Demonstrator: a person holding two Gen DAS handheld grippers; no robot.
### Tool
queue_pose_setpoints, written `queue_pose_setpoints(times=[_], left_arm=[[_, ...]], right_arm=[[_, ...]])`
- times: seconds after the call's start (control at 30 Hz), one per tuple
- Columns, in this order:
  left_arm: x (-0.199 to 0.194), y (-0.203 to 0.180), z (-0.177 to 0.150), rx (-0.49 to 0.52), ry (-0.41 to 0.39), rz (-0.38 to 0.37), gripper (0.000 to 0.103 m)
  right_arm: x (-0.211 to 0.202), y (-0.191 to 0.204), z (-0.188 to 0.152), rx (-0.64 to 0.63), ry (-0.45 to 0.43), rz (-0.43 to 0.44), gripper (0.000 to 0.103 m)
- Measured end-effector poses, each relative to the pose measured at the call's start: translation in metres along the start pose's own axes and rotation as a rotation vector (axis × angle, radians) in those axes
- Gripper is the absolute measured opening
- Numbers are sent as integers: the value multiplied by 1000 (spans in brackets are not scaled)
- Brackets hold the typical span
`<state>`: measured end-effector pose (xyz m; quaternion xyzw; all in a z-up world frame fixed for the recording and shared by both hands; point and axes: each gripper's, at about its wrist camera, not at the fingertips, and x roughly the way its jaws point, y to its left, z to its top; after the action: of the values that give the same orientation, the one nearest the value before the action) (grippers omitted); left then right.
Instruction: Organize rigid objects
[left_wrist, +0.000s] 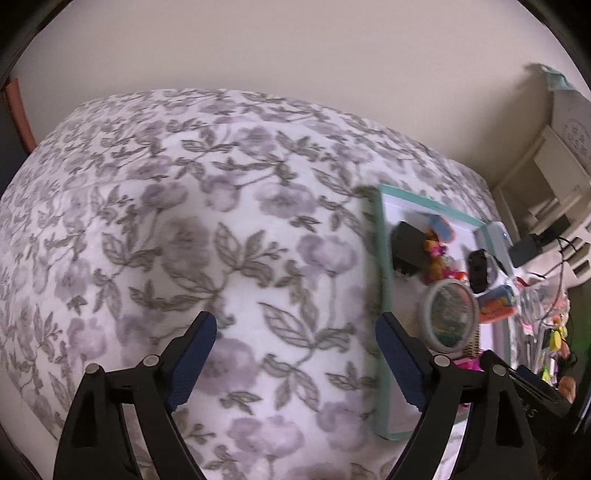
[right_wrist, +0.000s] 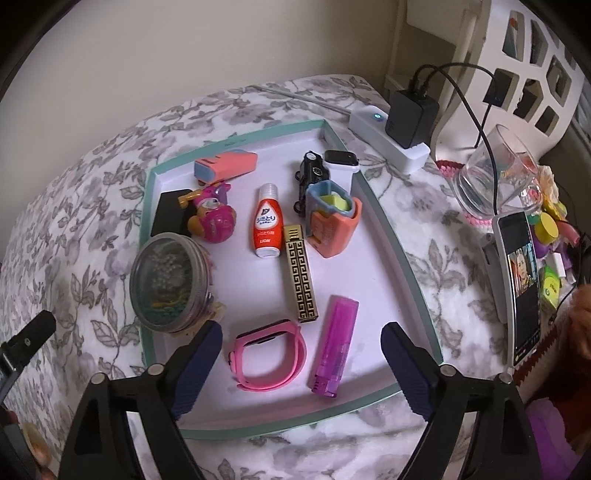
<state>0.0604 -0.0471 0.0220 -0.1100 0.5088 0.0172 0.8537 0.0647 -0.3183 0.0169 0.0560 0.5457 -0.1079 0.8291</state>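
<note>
A teal-rimmed white tray (right_wrist: 391, 236) lies on a floral blanket and holds several small things: a pink watch band (right_wrist: 269, 356), a purple lighter (right_wrist: 334, 347), a gold patterned case (right_wrist: 301, 273), a red-and-white bottle (right_wrist: 265, 221), a round jar (right_wrist: 168, 282), a pink toy (right_wrist: 214, 214), an orange holder (right_wrist: 332, 221) and a black toy car (right_wrist: 312, 173). My right gripper (right_wrist: 301, 363) is open, low over the tray's near end, above the watch band and lighter. My left gripper (left_wrist: 295, 354) is open and empty over bare blanket, left of the tray (left_wrist: 382, 258).
A white power strip with a black charger (right_wrist: 406, 118) lies behind the tray. A glass (right_wrist: 495, 173), a propped phone (right_wrist: 521, 288) and small colourful items stand to the right. A white shelf unit (right_wrist: 517, 55) is at the back right. The blanket (left_wrist: 184, 221) spreads left.
</note>
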Motion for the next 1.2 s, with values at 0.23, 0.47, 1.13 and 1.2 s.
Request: queue_pose_setpoints(times=[0.23, 0.47, 1.13, 1.2], left_arm=[[-8, 21, 1, -22, -36, 46, 99], [-18, 24, -8, 16, -29, 33, 99], [-69, 37, -29, 70, -136, 125, 99], [-71, 36, -31, 81, -135, 115, 99]], right_arm=[[-10, 14, -5, -41, -46, -2, 103], [-29, 29, -14, -75, -112, 38, 103], [-72, 30, -40, -65, -224, 101, 103], [-74, 30, -41, -62, -228, 100, 103]])
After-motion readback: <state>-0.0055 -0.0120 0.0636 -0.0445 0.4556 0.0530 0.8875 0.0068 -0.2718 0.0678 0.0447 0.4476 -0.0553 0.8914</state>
